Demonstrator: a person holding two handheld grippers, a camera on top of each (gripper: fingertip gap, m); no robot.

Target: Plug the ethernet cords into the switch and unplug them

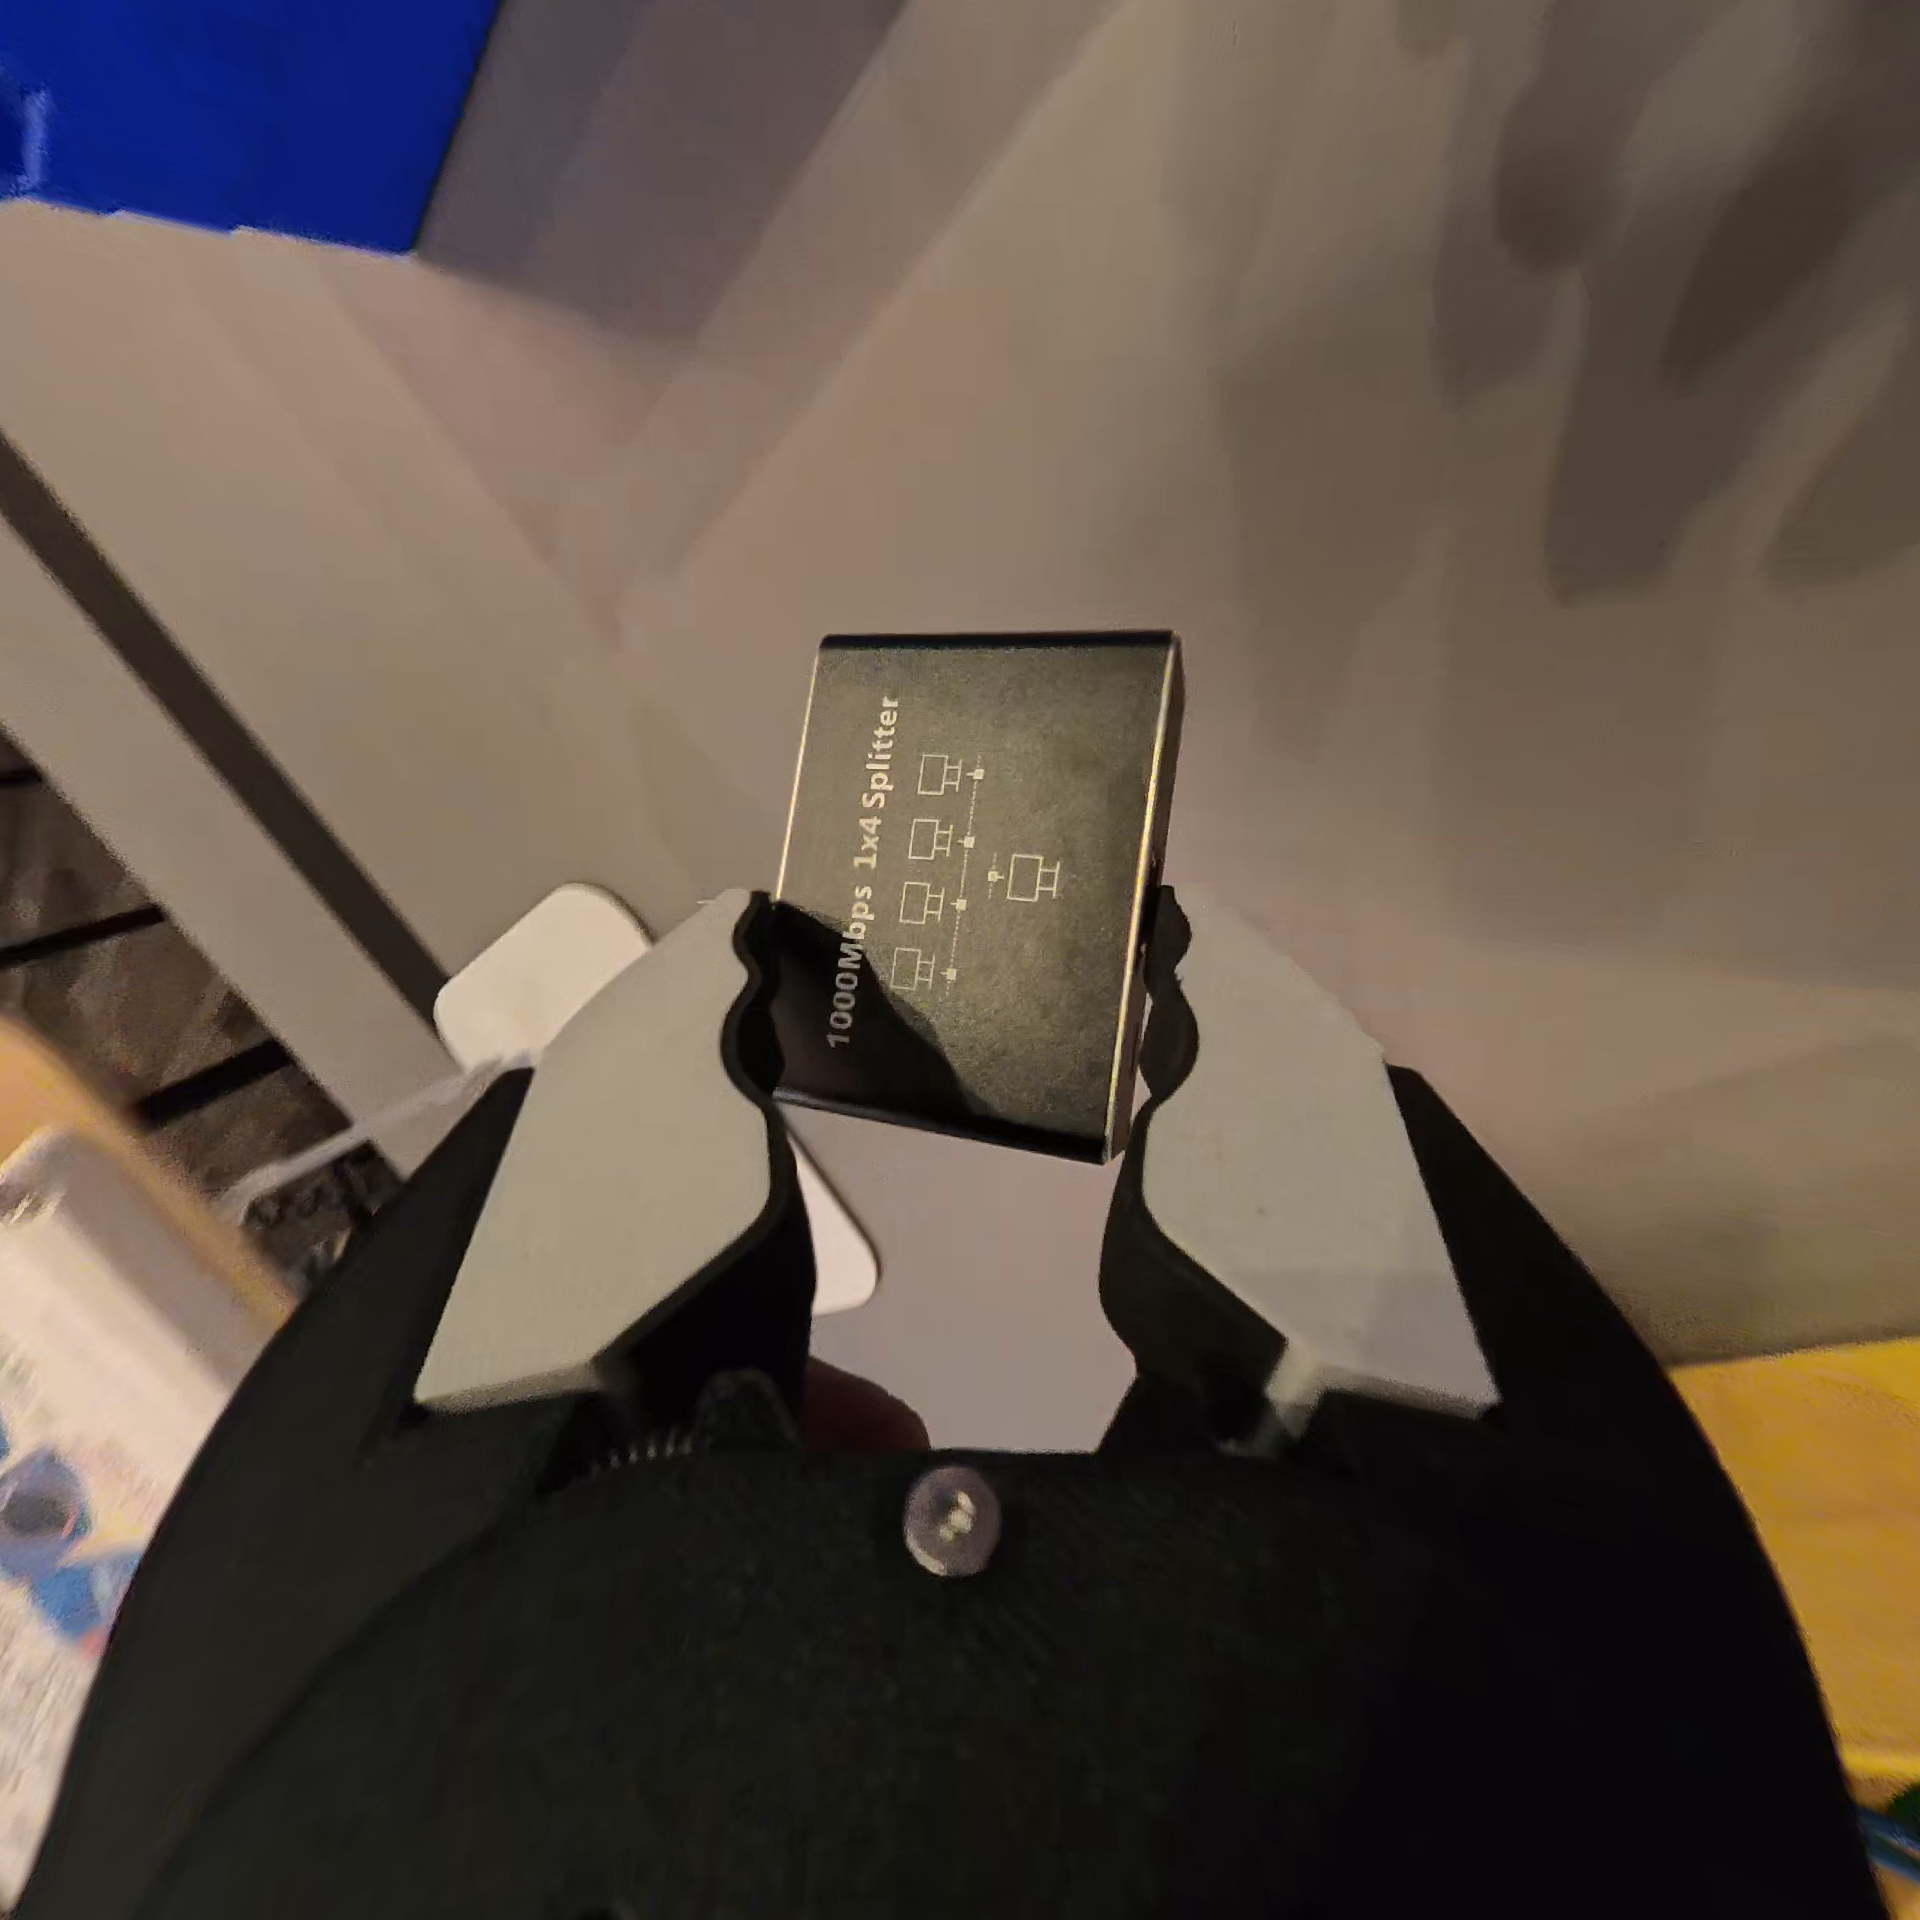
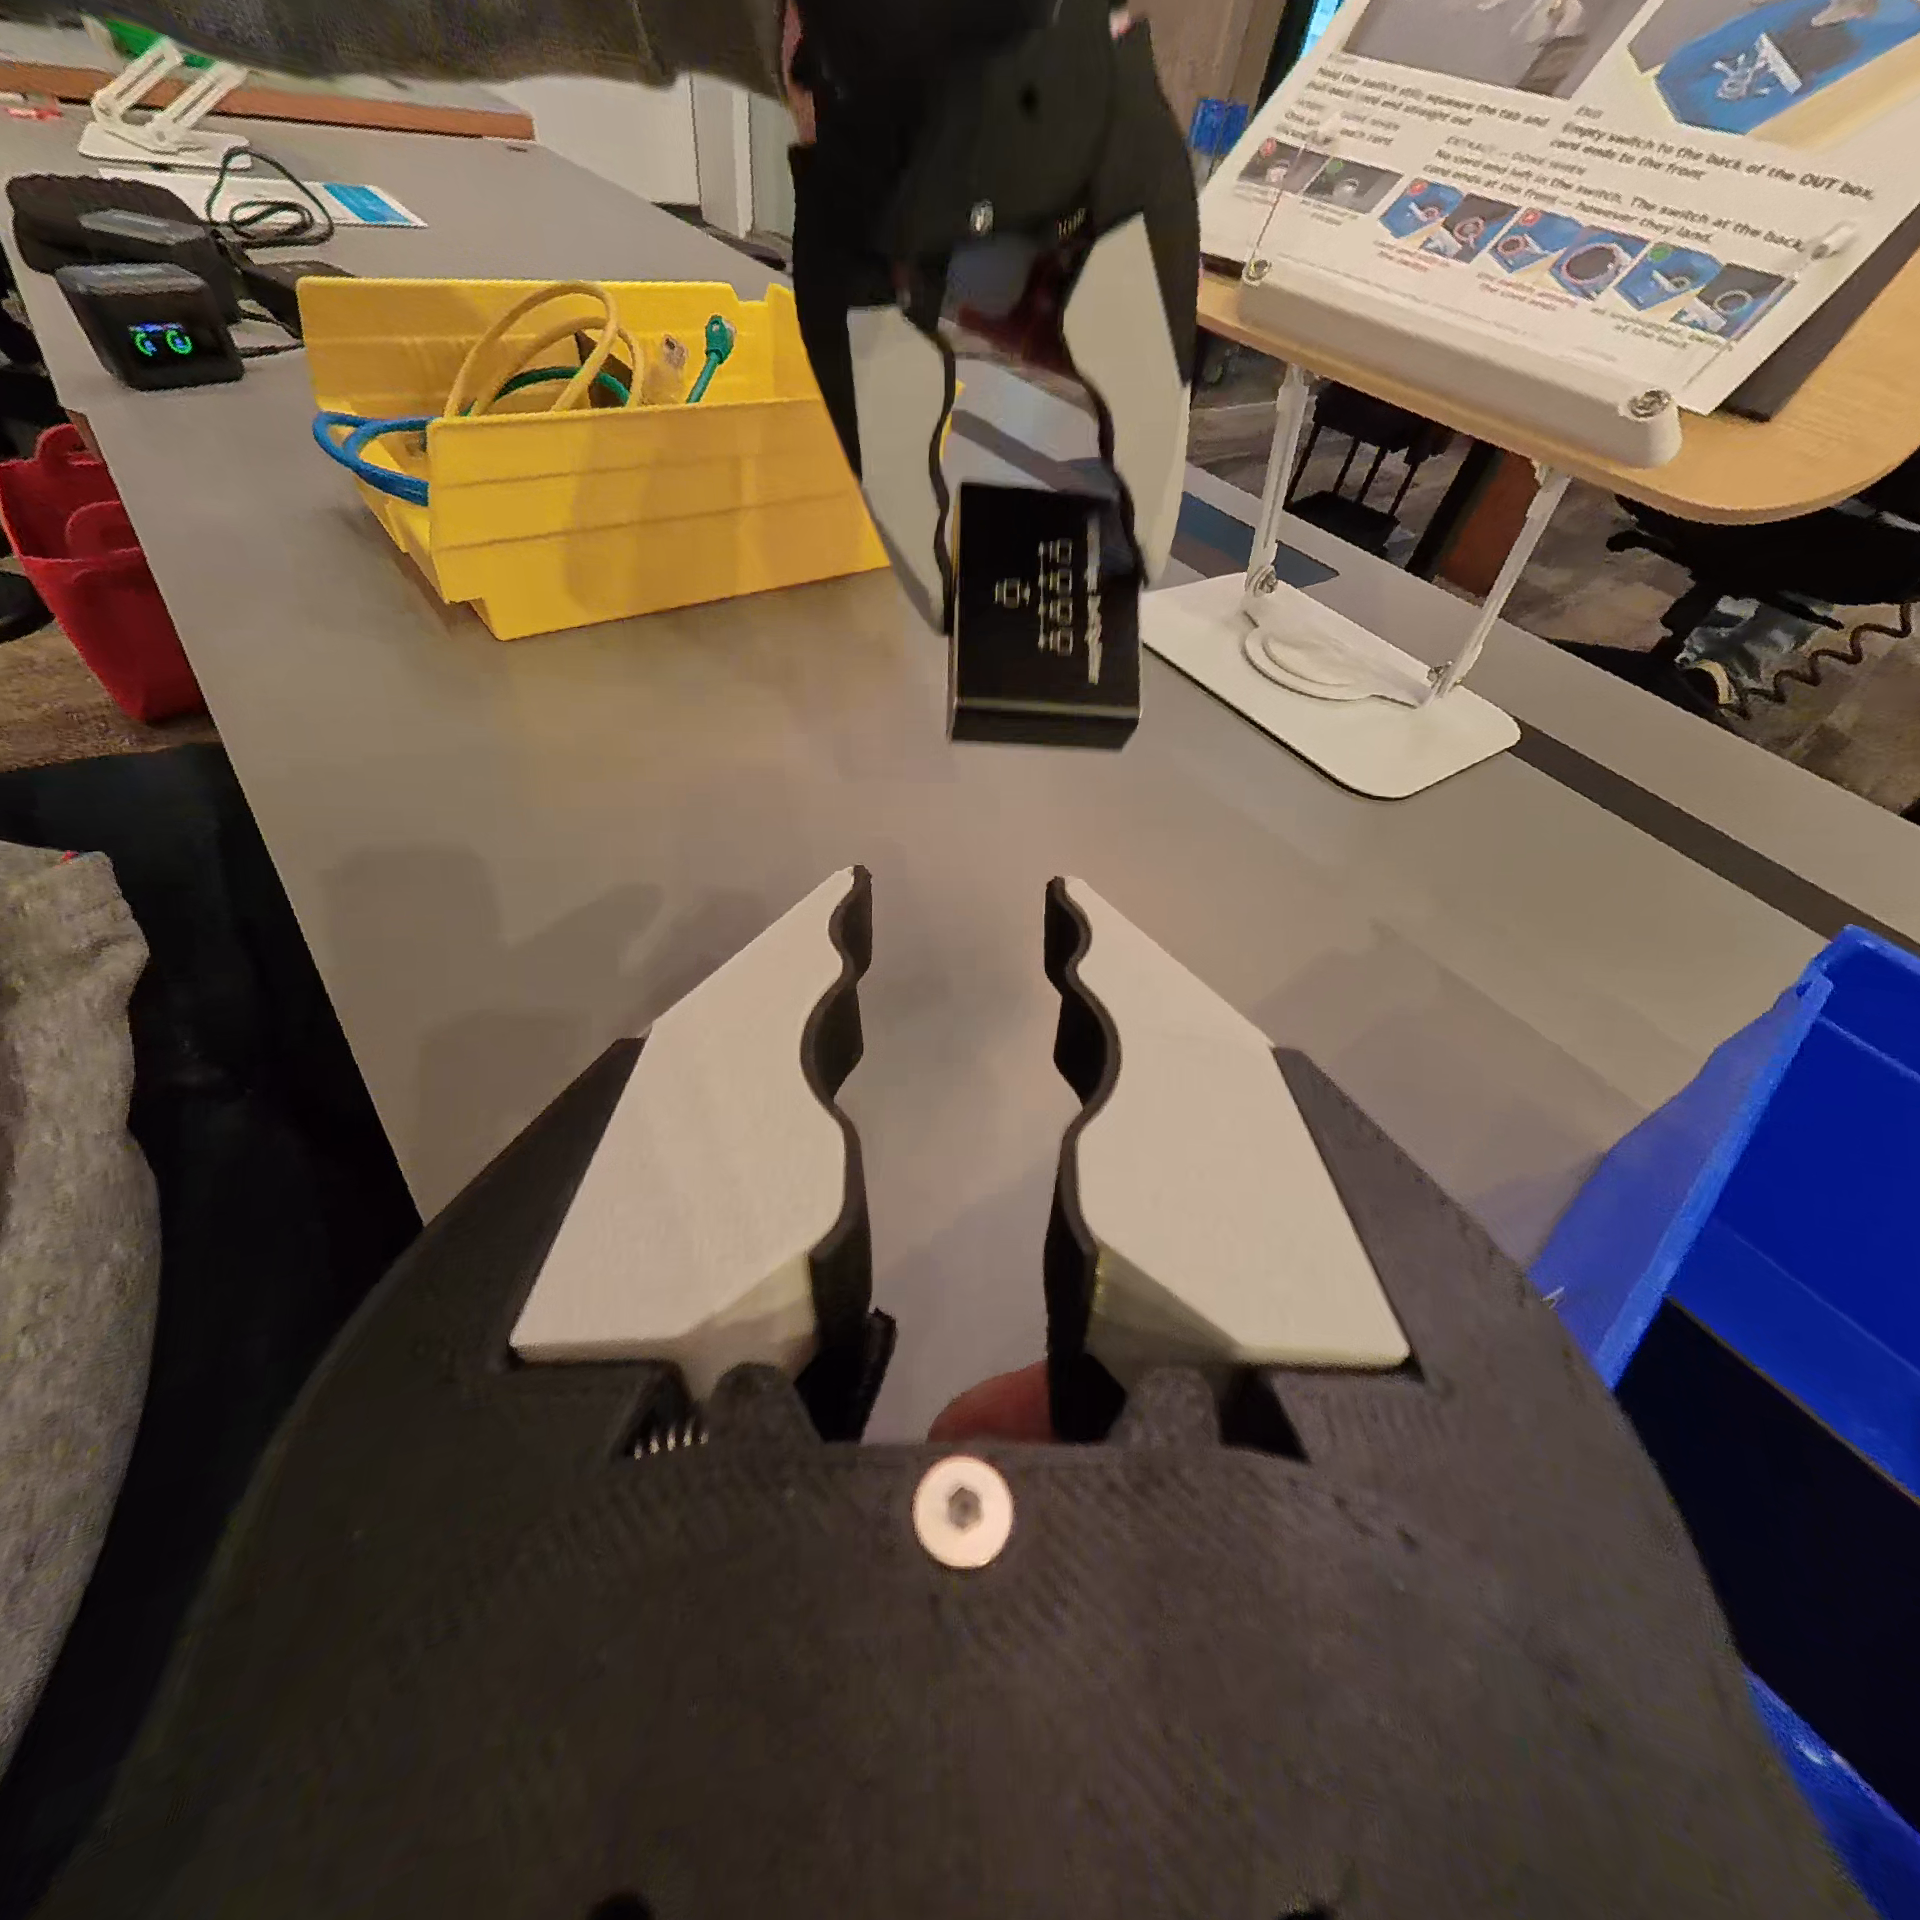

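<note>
One black switch [image 1: 982, 894] pinched in left gripper [image 1: 961, 935], above grey table [image 2: 623, 831]. Right gripper [image 2: 956, 904] spread, empty. Three cords, yellow [image 2: 540, 322], green [image 2: 707, 364], blue [image 2: 364, 457], in one yellow bin [image 2: 623, 520].

- switch [image 1: 977, 894]: black, pale line markings
- bin [image 2: 623, 499] at 11 o'clock: yellow, ribbed
- cords [image 2: 540, 353]: yellow, green, blue
- bin [image 2: 1766, 1195] at 4 o'clock: blue
- table [image 2: 623, 831]: plain grey

Left hand-held gripper [image 1: 961, 997] clamps the black switch [image 1: 982, 894] by its side edges, raised above the grey surface [image 1: 1351, 623].
</note>
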